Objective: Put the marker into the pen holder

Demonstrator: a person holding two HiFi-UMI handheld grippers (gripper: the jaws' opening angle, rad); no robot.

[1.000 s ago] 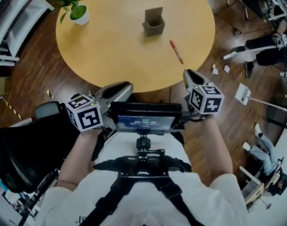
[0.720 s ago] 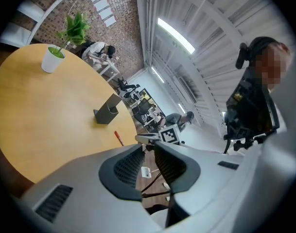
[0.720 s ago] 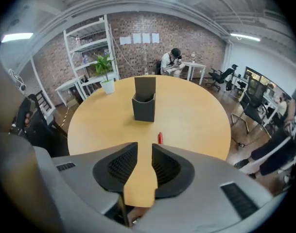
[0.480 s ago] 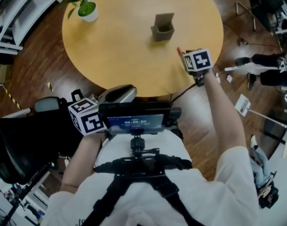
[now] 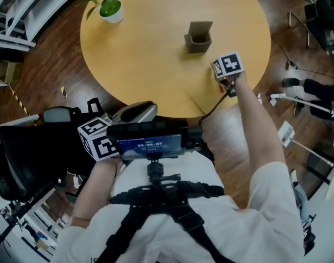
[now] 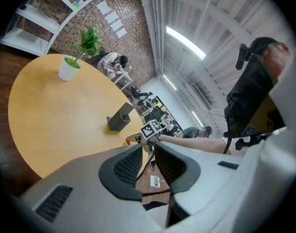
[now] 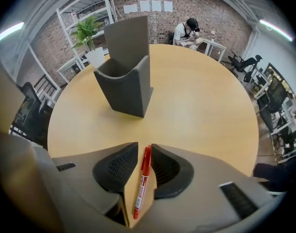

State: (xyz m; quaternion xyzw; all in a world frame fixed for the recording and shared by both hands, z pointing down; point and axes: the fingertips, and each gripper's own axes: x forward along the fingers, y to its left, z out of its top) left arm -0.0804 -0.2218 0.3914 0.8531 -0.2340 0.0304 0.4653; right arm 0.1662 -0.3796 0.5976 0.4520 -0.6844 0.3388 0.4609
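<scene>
Step in hand, as judged from the layout: acquisition of the marker (image 7: 143, 183), ahead of transfer to the pen holder (image 7: 124, 84). The right tool (image 7: 144, 152) is lowered to the bench (image 7: 206, 106) with its jaws apart and one on either side of the red marker. The marker lies flat on the bench in the slot between the jaws, parallel to them, with its capped end toward the jaw tips. It sits close against the right-hand pad, and a strip of bare bench shows between it and the left-hand pad, so the jaws are not clamped on it. The pen holder stands upright on the bench directly ahead of the right tool and slightly to its left, well apart from the jaw tips, with its open top facing up and its taller back wall on the far side. The left tool (image 6: 148, 152) is held off the bench edge, near the operator's body. Its jaws stand slightly apart with nothing between them, and it takes no part in this step. The next move calls for closing the right tool squarely on the marker barrel, lifting it clear of the bench, carrying it forward over the holder, tipping it toward vertical and releasing it into the opening. Uneven pad contact may roll the marker or swing it askew on closure.
</scene>
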